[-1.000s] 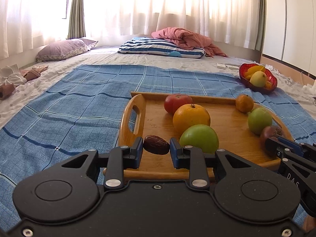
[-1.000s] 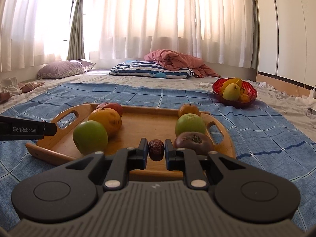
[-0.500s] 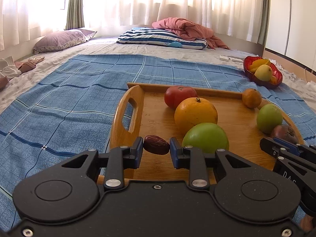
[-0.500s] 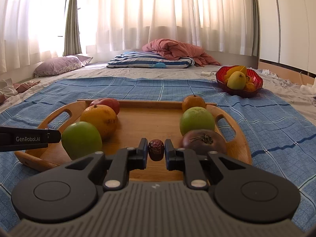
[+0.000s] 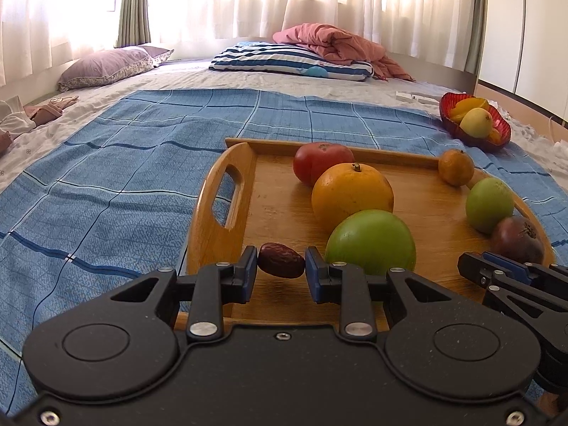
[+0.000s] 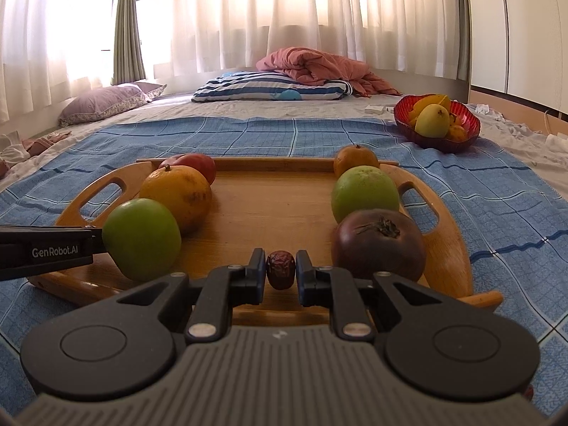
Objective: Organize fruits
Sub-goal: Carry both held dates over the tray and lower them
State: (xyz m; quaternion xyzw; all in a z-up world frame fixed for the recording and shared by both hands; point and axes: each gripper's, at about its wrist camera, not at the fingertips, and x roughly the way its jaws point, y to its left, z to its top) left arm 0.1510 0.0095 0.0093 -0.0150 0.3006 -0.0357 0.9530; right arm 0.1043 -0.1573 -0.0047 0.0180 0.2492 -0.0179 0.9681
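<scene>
R claw [image 6: 280, 272] grips date [image 6: 280, 269]; underside hidden.

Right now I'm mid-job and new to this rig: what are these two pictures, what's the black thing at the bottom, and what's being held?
Each picture comes from a camera on a hand-held gripper, looking forward along its two fingers; the black shape is the gripper's own body. In the left view, the left gripper pinches a brown date. In the right view, the right gripper pinches a second date. Ahead, a wooden tray on a blue checked blanket holds two rows of three fruits. A red bowl of fruit sits farther right.
</scene>
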